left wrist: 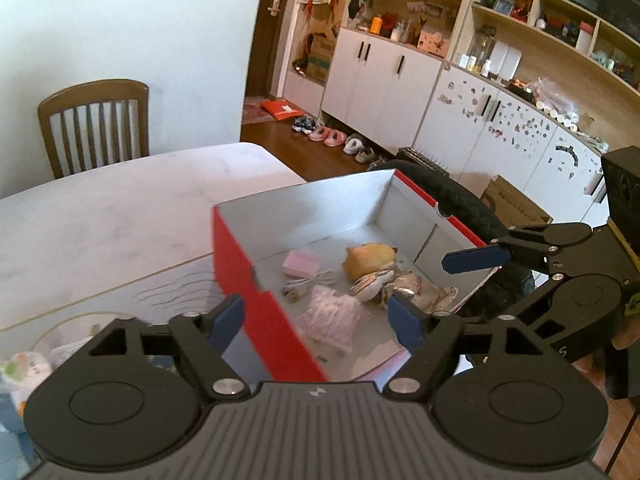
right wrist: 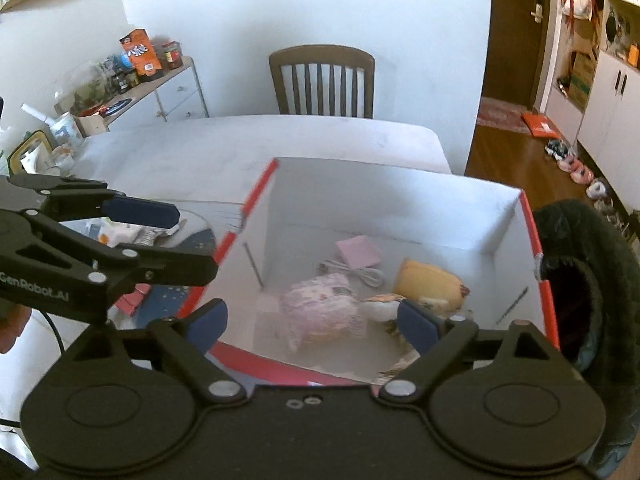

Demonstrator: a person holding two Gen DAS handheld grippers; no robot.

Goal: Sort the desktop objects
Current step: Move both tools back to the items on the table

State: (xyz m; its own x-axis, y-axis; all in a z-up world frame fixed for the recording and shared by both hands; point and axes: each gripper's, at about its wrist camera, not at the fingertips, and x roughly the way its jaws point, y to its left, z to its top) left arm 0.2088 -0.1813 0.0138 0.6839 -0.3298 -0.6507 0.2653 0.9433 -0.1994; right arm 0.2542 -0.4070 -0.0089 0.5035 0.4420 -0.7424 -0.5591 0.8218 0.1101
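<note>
A red box with a white inside [left wrist: 256, 280] [right wrist: 400, 196] stands on the white table. In it lie a pink pad [left wrist: 301, 263] [right wrist: 358, 251], a white cable [left wrist: 316, 280] [right wrist: 352, 270], a yellow plush toy [left wrist: 370, 260] [right wrist: 430, 280], a pink patterned packet [left wrist: 332, 316] [right wrist: 320, 312] and a white striped item [left wrist: 372, 286]. My left gripper [left wrist: 318, 320] is open and empty above the box's near left wall. My right gripper [right wrist: 312, 326] is open and empty over the box's near edge; it also shows in the left wrist view [left wrist: 476, 258].
A wooden chair [left wrist: 96, 128] [right wrist: 322, 80] stands at the table's far side. A dark fleece-lined item [right wrist: 588, 292] hangs right of the box. Packets and clutter [right wrist: 120, 236] lie on the table left of the box. Cabinets [left wrist: 380, 80] line the far wall.
</note>
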